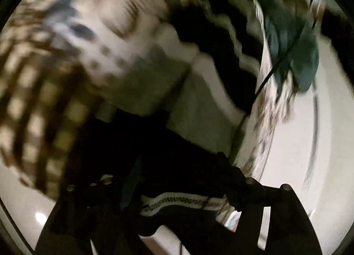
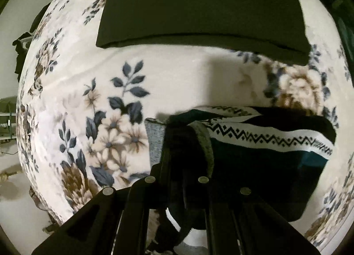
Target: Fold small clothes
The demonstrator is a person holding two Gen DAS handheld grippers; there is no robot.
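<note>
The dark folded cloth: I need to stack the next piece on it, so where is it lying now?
In the right wrist view, the dark folded cloth lies flat at the top centre on the floral blanket, beyond the zigzag-banded garment.

Right tongs: we see them pointing steeply down, jaws drawn nearly together and pinching dark fabric between the fingers. Left tongs: view heavily blurred and dark; we see them tilted downward, jaws parted, one finger visible at lower right. We cannot tell whether the pads press on anything.
</note>
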